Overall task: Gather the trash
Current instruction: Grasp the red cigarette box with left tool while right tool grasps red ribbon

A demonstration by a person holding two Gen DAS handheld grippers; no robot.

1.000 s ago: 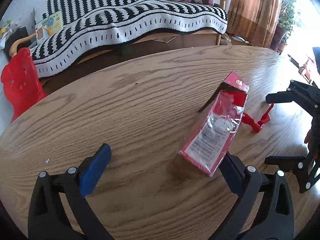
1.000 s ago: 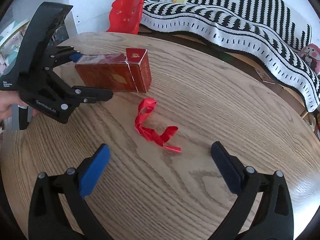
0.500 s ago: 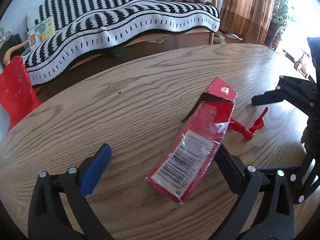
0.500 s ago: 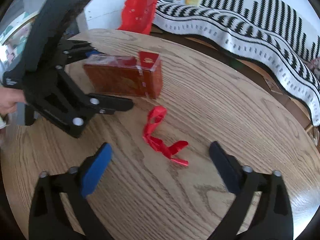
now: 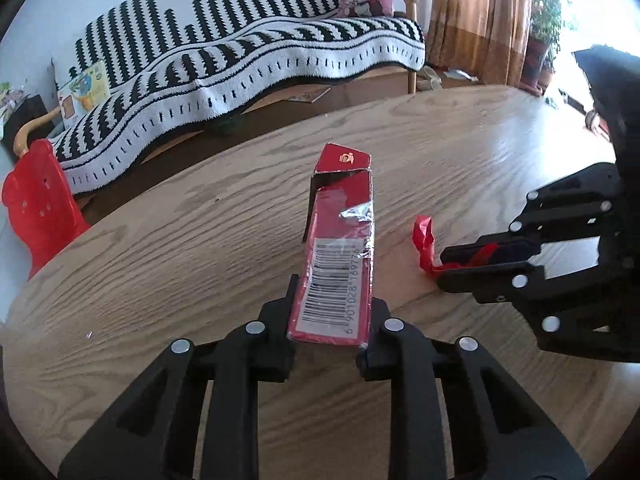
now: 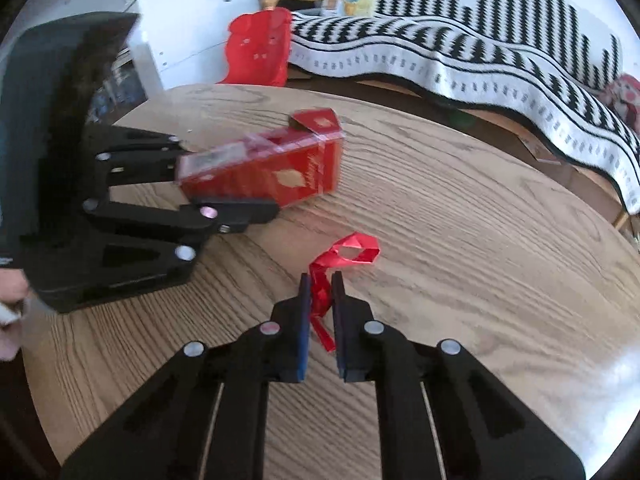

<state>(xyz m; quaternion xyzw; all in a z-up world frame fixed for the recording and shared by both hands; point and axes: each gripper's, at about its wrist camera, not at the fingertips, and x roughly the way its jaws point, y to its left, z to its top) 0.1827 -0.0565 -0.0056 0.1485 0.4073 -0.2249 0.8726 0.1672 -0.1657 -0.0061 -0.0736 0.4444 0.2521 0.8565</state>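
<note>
Now both grips set. Left gripper (image 5: 331,312) jaws just closed, clamped on the near end of the red box (image 5: 340,256); box points toward 12 o'clock over the wooden table (image 5: 168,248). Right gripper (image 6: 321,292) jaws just closed, pinching the red ribbon (image 6: 352,250); its loop sticks out at 1 o'clock. Ribbon lies at 3 o'clock from the box.

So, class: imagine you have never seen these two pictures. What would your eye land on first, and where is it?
First, the red carton with its barcode, clamped at its near end by the left gripper, its open flap pointing toward the sofa. Next, the red ribbon, pinched in the right gripper, its loop sticking out above the wooden table. Behind, the black-and-white striped sofa throw stands out.
</note>
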